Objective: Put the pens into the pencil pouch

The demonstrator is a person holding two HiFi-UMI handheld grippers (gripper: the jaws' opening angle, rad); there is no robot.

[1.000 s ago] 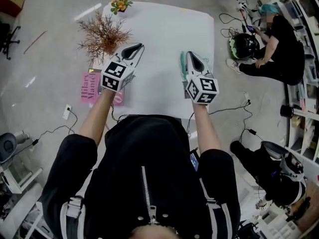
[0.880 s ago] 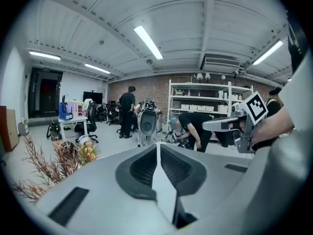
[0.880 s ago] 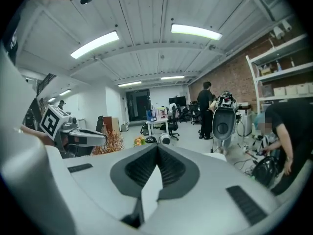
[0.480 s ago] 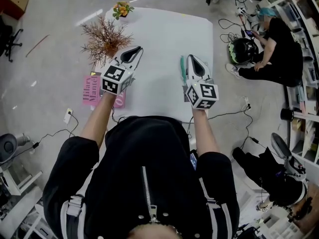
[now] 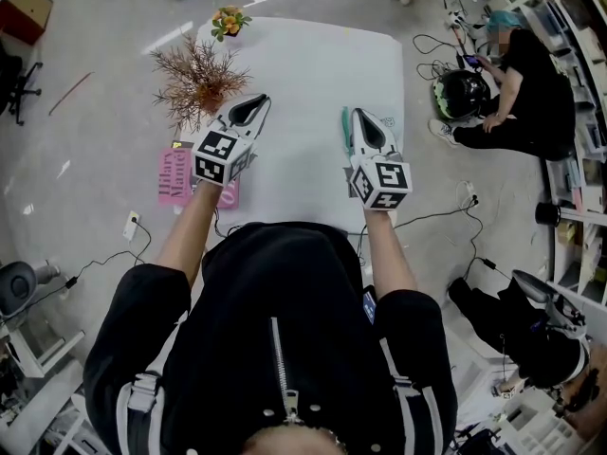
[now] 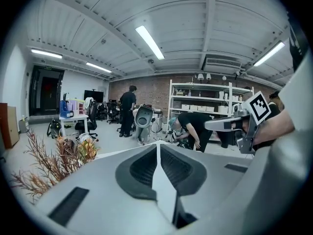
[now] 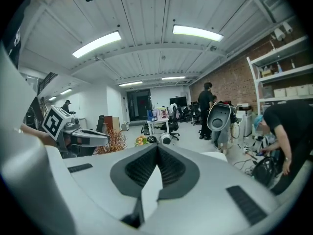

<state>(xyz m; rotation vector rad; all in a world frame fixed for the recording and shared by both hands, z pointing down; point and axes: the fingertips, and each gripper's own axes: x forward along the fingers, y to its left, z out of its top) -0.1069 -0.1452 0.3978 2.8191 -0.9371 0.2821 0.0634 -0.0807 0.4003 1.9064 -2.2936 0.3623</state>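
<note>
Risk: the only likely task item lies close against the right gripper. In my judgement a descent with the jaws together would nudge or roll it over the smooth worktop instead of catching it. The jaws would have to part first.
Left forearm (image 5: 186,235): bare, stretched forward from the lower centre of the head view and angled toward the upper left.
Right forearm (image 5: 384,245): bare, stretched almost straight up the frame.
Left gripper (image 5: 258,104): held above the worktop and tipped slightly downward. In its own view the left gripper (image 6: 157,148) has its jaws pressed together with nothing between them.
Right gripper (image 5: 358,115): level with the left one and well apart from it. In its own view the right gripper (image 7: 157,150) is fully closed and empty.
Slim teal-green object (image 5: 346,129): on the worktop, just left of the right gripper. Whether it is a pen or part of the pencil pouch cannot be told.
Pencil pouch: not clearly made out in any view.
Worktop (image 5: 313,64): white, mostly bare, upper centre.
Dried plant (image 5: 196,74): upper left, at the worktop's left edge.
Flower pot (image 5: 227,19): far left corner.
</note>
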